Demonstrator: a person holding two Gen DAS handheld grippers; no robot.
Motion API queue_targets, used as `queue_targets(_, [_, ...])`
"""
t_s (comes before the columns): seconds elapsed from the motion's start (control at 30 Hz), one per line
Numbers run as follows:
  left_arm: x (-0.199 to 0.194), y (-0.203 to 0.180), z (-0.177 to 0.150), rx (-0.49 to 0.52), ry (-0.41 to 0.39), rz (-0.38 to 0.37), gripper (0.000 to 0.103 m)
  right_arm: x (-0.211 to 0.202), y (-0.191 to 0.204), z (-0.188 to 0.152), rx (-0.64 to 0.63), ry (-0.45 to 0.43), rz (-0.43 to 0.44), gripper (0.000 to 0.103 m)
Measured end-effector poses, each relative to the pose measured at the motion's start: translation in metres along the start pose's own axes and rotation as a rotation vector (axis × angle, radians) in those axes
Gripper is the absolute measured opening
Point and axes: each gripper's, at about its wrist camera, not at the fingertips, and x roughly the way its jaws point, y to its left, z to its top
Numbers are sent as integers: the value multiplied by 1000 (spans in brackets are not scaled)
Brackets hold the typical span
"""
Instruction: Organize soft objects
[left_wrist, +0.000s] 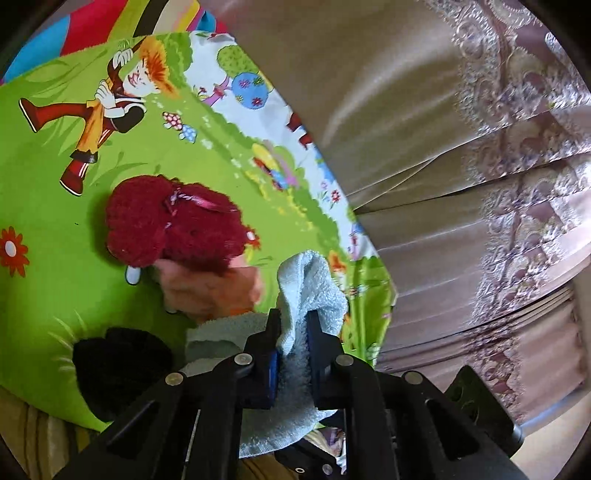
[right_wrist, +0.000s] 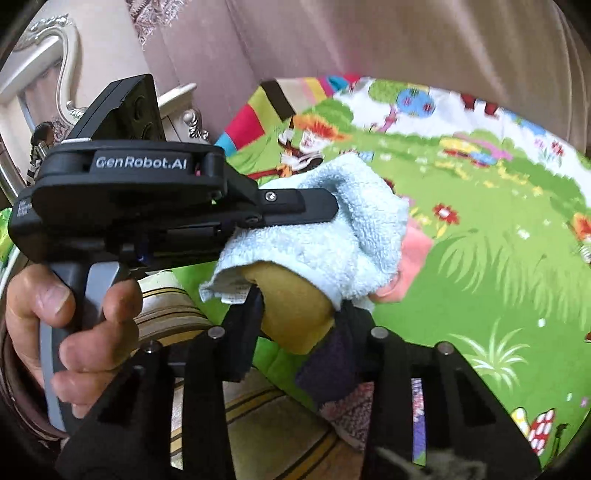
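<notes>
My left gripper (left_wrist: 293, 325) is shut on a light blue towel (left_wrist: 314, 291), holding a fold of it between the pads above the green cartoon mat (left_wrist: 55, 206). A doll with dark red yarn hair (left_wrist: 173, 225) lies on the mat just left of the towel, its pink face partly under the cloth. In the right wrist view the left gripper (right_wrist: 334, 206) comes in from the left, pinching the same towel (right_wrist: 332, 236). My right gripper (right_wrist: 299, 314) is shut on a yellow soft piece (right_wrist: 295, 314) of the doll beneath the towel.
A beige curtain with lace trim (left_wrist: 480, 166) hangs along the mat's right edge. A black soft object (left_wrist: 118, 362) lies on the mat at lower left. A striped cushion (right_wrist: 177, 314) sits by the mat's near edge. An ornate white furniture piece (right_wrist: 70, 66) stands at the back left.
</notes>
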Motion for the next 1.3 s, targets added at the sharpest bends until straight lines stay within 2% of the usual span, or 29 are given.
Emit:
queue_targets(0.17, [-19,-3,1,-12,-84,17,13,-22,5,-5,-1,-42,3,35])
queue_targets(0.33, [-24,-2,0,-19,-83,14,13,-36,15,-11,-31,-53,-12,32])
queue_targets(0.47, [-31,2,0,-42,-114,17,13,-37,20,-15,-37,-40,-21,31])
queue_targets(0.73, [-37,-5,-4,-4,-128,38,8,-54,24,-27,-32,-42,-9,31])
queue_targets(0.8, [-45,-9,-3,15,-170,60,8,-55,23,-31,-28,-24,-6,31])
queue_targets(0.87, [-54,-10,2,11,-199,47,8,-58,25,-37,-33,-20,-17,31])
queue_targets(1.03, [-64,-18,-1,52,-190,54,8,-74,14,-48,16,-42,-31,31])
queue_targets(1.13, [-62,-24,-11,85,-175,67,8,-87,6,-52,54,-60,-57,31])
queue_targets(1.3, [-58,-53,-36,197,-160,89,8,-109,-2,-64,77,-57,-174,31])
